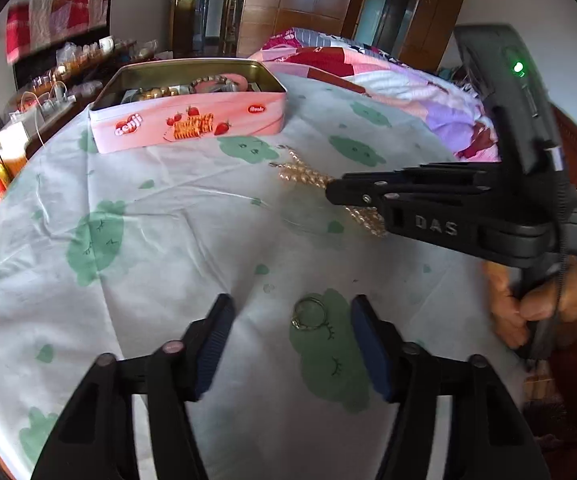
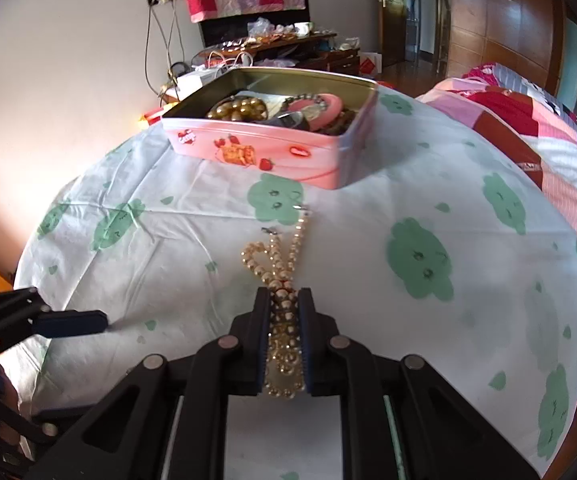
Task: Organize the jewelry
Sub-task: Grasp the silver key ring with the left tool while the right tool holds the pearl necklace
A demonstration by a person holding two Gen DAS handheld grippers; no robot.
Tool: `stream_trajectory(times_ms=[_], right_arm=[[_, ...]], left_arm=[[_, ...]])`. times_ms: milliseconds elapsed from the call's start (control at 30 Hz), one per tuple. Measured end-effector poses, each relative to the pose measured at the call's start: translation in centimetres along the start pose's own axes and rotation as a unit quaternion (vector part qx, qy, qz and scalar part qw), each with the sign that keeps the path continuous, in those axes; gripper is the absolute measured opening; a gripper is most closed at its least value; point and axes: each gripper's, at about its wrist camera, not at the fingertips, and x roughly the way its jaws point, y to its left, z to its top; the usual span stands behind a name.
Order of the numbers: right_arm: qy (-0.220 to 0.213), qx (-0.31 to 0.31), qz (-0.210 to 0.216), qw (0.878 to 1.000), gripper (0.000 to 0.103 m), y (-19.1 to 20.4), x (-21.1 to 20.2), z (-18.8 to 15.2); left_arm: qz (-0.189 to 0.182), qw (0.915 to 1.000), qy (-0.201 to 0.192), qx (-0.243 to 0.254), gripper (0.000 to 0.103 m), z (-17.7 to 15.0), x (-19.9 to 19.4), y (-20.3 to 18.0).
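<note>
Right gripper (image 2: 284,332) is pinching the pearl necklace (image 2: 284,268) before the pink tin (image 2: 272,156), fingers nearly closed; left gripper (image 1: 292,344), nearer still, is gaping around a ring (image 1: 308,314).

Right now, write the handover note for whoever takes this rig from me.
Right gripper: shut on the pearl necklace; its free end trails on the tablecloth toward the tin.
Left gripper: open, low over the cloth, with the small ring lying between its fingers, not gripped.
Pink biscuit tin: open, at the far side, already holding beaded bracelets and other pieces.
Done: some jewelry is in the tin.
Left: carry the necklace into the tin, then pick up the ring and put it in too.
</note>
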Motion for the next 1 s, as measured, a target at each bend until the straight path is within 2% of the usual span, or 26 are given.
stream_trajectory(times_ms=[133,200,300,433,533,600,767,800,900,1000], right_arm=[[0.003,-0.001,0.002,1.000,0.016,0.2,0.1,-0.1],[0.006,-0.001,0.001,1.000,0.016,0.3,0.2,-0.3],[0.007,0.002,0.004,1.000,0.016,0.2,0.3,-0.3],[0.008,0.003,0.003,1.000,0.016,-0.1,0.3,-0.3],[0.008,0.000,0.000,1.000,0.016,0.0,0.4,-0.3],[0.008,0.003,0.001,1.000,0.016,-0.1,0.4,-0.2],[0.006,0.015,0.006,1.000,0.016,-0.5,0.4,-0.2],[0.005,0.017,0.006,1.000,0.016,-0.6,0.4,-0.2],[-0.004,0.025,0.007,1.000,0.016,-0.9,0.1,-0.3],[-0.031,0.032,0.023,0.999,0.012,-1.1,-0.9,-0.4]], left_arm=[[0.019,0.9992,0.003,0.034,0.036,0.0,0.1,-0.7],[0.028,0.9983,0.002,0.052,0.036,-0.2,0.1,-1.1],[0.020,0.9974,0.006,0.069,0.036,-0.4,0.0,-1.5],[0.018,0.9972,0.001,0.073,0.036,-0.5,0.1,-1.7],[0.010,0.9963,-0.002,0.085,0.020,-0.7,0.0,-2.2],[0.009,0.9958,-0.004,0.091,0.019,-0.8,0.0,-2.3],[0.007,0.9966,-0.008,0.082,0.015,-0.8,-0.1,-2.1],[0.013,0.9966,-0.014,0.080,0.004,-0.7,-0.2,-2.0],[0.004,0.9978,-0.016,0.064,0.004,-0.7,-0.2,-1.5],[0.009,0.9985,-0.014,0.052,0.004,-0.5,-0.1,-1.1]])
